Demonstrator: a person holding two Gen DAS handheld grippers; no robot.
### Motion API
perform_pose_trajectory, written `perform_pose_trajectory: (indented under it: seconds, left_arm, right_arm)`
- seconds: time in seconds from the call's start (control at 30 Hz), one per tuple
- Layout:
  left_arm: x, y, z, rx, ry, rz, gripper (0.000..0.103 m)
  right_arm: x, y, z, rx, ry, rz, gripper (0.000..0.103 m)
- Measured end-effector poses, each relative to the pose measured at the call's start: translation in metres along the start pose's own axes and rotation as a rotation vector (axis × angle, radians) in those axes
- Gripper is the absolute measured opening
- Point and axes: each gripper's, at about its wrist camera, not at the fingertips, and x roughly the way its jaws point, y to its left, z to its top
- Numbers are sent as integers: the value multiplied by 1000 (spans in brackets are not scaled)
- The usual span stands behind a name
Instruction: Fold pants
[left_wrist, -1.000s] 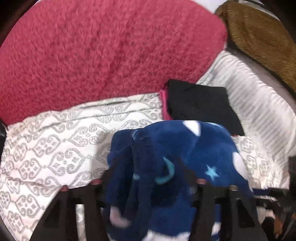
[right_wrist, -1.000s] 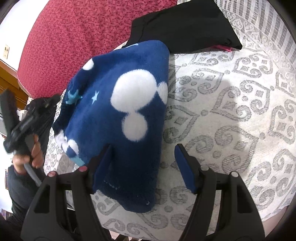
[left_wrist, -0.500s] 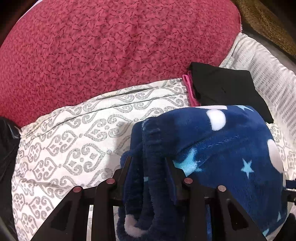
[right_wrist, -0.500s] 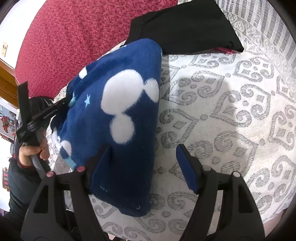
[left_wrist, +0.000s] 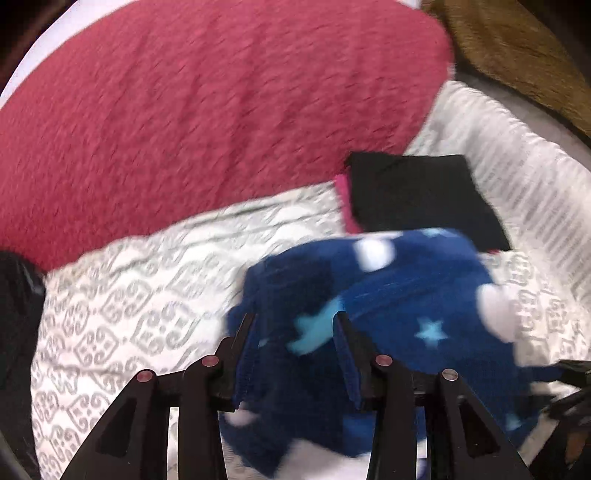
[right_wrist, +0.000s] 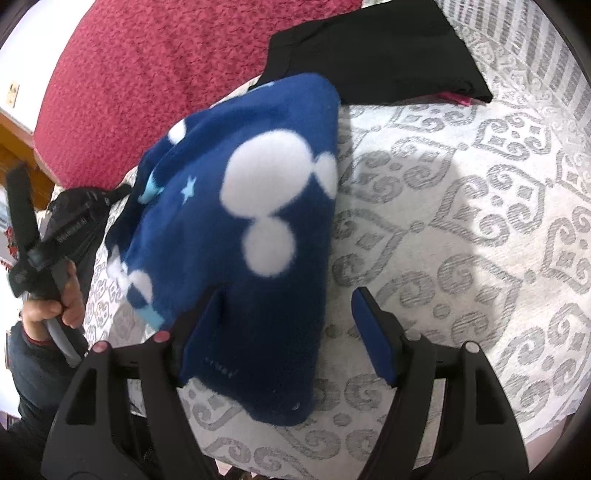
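Observation:
The blue fleece pants (left_wrist: 406, 295) with white shapes and stars lie bunched on the patterned bedcover (left_wrist: 129, 295). My left gripper (left_wrist: 293, 325) has a thick fold of them between its fingers; its jaws are opening, and the fleece still fills the gap. In the right wrist view the pants (right_wrist: 258, 184) drape from upper right to lower left. My right gripper (right_wrist: 289, 291) stands open over their near edge. The cloth covers its left finger and leaves bare bedcover (right_wrist: 480, 221) before the right one. A hand (right_wrist: 62, 306) holds the left gripper's handle at the far left.
A folded black garment (left_wrist: 417, 192) on a pink one (left_wrist: 343, 206) lies just beyond the pants. A large red blanket (left_wrist: 221, 110) fills the back. Brown fuzzy fabric (left_wrist: 517, 48) is at the top right and a black bag (right_wrist: 77, 221) at the bed's left edge.
The left gripper's jaws went from wide apart to closed on a fold of the pants, then spread slightly. The left view shifted and blurred. The right gripper stayed put.

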Motion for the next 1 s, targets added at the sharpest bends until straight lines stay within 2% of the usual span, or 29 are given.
perform_pose_trajectory:
  seconds: [0.13,0.23,0.3,0.37,0.43,0.53,0.6,0.67,0.73,0.8,0.87,1.0]
  left_arm:
    - [-5,-43,18,48,-2,-109,51]
    - [14,-78,30,56,51,-179,53]
    - [35,-102,34,87,106,-188,55]
    - [64,-120,36,122,179,-116,55]
    - [97,-117,40,108,242,-14,57]
    - [114,-85,48,-72,289,-47,57]
    - [111,-77,51,-115,295,-59,57]
    - [94,-83,52,-65,282,-42,57]
    - [69,-84,49,-23,235,-34,57]
    - [45,-80,44,17,178,-5,57]
    - [28,-65,34,38,153,50,58]
    - [31,-36,10,37,182,169,58]
  right_arm:
    - [13,-1,-12,1,30,6,74]
    - [13,-9,-20,56,5,47,75]
    - [11,-9,-22,53,4,52,75]
    - [10,-8,-25,43,-4,44,75]
    - [9,-4,-29,18,-11,26,75]
    - [9,11,-35,-72,-2,-29,75]
    - [10,20,-41,-142,11,-59,75]
    - [10,27,-46,-210,21,-90,75]
    - [7,28,-45,-224,35,-87,75]
    - [-7,21,-38,-188,26,-47,74]
    - [-25,14,-25,-154,-23,-17,74]
    - [-48,2,12,-64,-109,11,74]
